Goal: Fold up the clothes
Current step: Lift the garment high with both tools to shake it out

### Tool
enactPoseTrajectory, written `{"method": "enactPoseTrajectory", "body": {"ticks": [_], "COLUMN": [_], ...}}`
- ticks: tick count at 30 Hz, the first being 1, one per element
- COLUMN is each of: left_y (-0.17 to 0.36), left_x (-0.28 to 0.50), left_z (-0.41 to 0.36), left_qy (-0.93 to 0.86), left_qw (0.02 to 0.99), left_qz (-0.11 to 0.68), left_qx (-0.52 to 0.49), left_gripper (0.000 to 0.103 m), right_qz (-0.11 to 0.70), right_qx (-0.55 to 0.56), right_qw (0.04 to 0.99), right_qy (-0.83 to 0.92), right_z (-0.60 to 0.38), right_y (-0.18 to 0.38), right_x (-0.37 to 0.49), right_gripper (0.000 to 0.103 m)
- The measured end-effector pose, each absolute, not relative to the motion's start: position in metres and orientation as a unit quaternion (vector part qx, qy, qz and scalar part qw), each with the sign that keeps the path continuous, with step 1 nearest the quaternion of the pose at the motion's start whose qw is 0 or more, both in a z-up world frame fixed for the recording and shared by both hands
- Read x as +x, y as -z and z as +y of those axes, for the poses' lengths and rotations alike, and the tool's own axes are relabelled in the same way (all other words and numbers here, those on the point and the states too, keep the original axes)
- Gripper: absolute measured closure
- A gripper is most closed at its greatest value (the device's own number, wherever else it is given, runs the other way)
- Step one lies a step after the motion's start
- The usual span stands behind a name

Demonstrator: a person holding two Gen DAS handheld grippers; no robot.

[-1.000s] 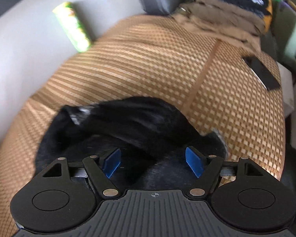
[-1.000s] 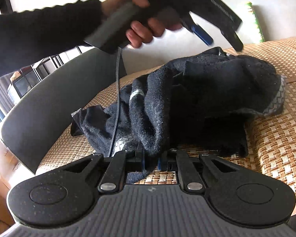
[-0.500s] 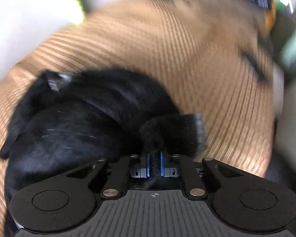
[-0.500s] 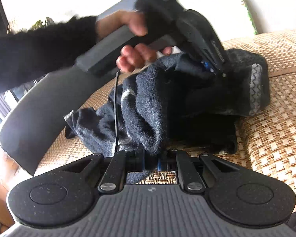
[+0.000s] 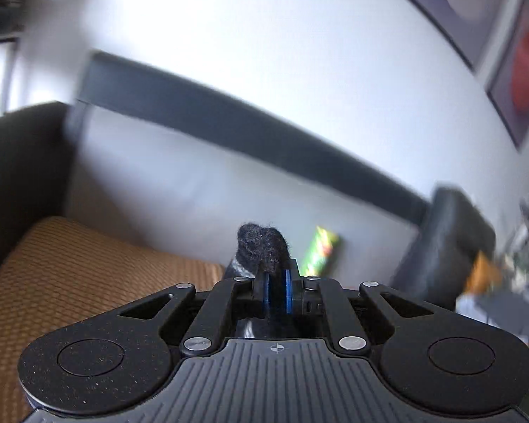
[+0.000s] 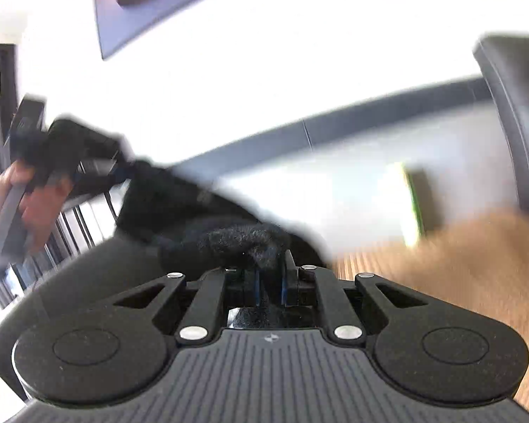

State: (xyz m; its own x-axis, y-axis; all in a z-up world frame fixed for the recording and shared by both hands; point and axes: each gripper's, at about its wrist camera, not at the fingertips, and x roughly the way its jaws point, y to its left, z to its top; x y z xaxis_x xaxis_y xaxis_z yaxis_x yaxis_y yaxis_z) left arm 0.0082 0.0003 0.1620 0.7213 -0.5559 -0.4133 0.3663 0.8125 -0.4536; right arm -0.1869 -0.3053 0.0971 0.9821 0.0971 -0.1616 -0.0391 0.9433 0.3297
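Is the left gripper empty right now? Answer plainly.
No: the left gripper is shut on a tuft of the black garment.

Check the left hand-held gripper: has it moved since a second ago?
Yes. The left hand-held gripper, shut on the black garment, has swung up: its view looked down on the woven mat, and now faces the wall, mat low left.

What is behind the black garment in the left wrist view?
Behind the garment pinched in the left gripper: a green packet against the pale sofa back. Its lower end is hidden.
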Motion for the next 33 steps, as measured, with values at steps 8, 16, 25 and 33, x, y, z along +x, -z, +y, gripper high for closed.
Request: {"method": "enactPoseTrajectory", "body": {"ticks": [8,16,25,33], "left_y": [-0.266,-0.354,-0.359,-0.330], "left_x": [-0.047,-0.103,-0.159,-0.180], "left_z": [0.061,0.066,0.074,0.079], "left_qy": [0.210,0.183,0.172,0.171], "left_qw": [0.933,0.955,0.963,0.962], "left_qz": [0.175,0.093,0.024,0.029], "left_qx": [-0.236,-0.214,-0.206,-0.213], "left_gripper": [0.102,0.103,0.103,0.103], "right_qz": [-0.010,-0.069,-0.121,-0.123], "right_qx": [0.083,0.054,0.048,0.033], "right_qw": [0.995,0.994,0.988,0.987], "right_qy": [-0.063,-0.073,-0.083,-0.097], "right_z": [-0.289,-0.283,-0.301,-0.305], "right_y": [-0.231,-0.322,-0.357,-0.344], "right_x": [-0.171,-0.180,-0.221,-0.243], "right_gripper": [0.092,0.092,0.095,0.099]}}
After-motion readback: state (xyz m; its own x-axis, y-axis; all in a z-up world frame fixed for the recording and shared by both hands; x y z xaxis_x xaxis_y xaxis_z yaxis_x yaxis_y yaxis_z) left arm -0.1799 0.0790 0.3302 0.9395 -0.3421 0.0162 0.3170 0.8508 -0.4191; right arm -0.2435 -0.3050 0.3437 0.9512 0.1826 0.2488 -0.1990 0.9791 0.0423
